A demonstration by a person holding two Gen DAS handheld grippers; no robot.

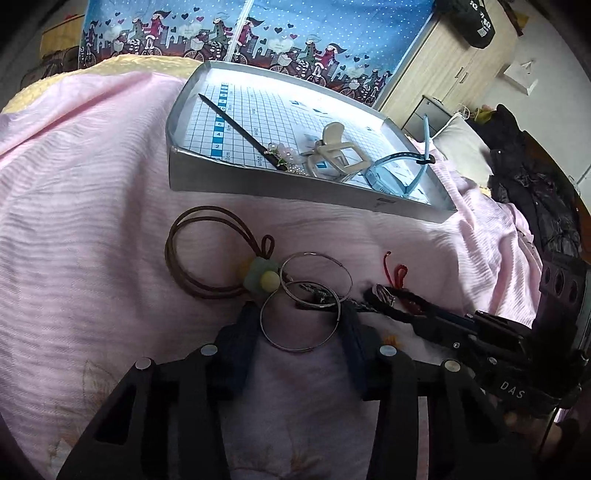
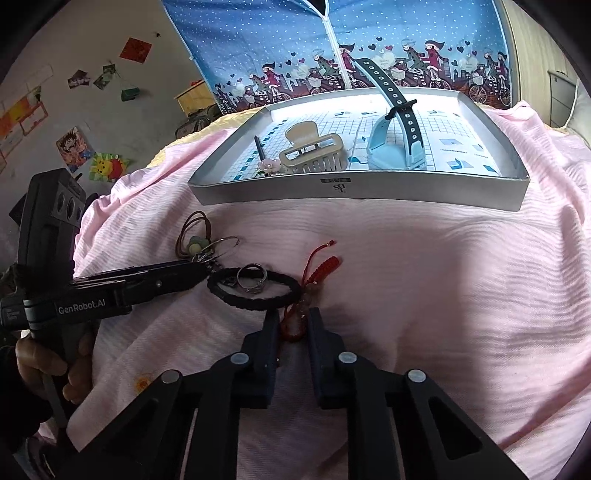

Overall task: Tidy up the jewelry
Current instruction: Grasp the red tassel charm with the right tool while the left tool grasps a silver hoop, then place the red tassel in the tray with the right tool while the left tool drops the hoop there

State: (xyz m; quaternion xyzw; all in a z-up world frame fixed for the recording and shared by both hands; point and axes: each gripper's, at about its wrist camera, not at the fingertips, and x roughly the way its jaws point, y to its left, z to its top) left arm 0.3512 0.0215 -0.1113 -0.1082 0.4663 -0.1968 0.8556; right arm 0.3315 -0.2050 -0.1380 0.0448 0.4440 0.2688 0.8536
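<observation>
On the pink bedspread, my left gripper (image 1: 298, 310) stands open, its fingers on either side of a silver hoop (image 1: 299, 345) that overlaps a second hoop (image 1: 316, 258). A brown hair tie (image 1: 177, 254) with a green flower charm lies just left. My right gripper (image 2: 294, 314) has narrowed onto a red cord bracelet (image 2: 293, 326), which fills the gap between its fingers. A black hair tie (image 2: 255, 303) with a silver ring (image 2: 253, 278) inside it lies beside it. The silver tray (image 2: 362, 190) beyond holds a beige claw clip (image 2: 314, 151), a blue watch (image 2: 397, 147) and a black hair stick (image 1: 236, 125).
A blue patterned curtain (image 1: 258, 33) hangs behind the tray. Wooden cabinets (image 1: 454, 62) and dark clothing (image 1: 528, 192) sit to the right. A person's hand (image 2: 48, 369) holds the left gripper's handle. Pink bedspread (image 2: 443, 295) stretches to the right of the jewelry.
</observation>
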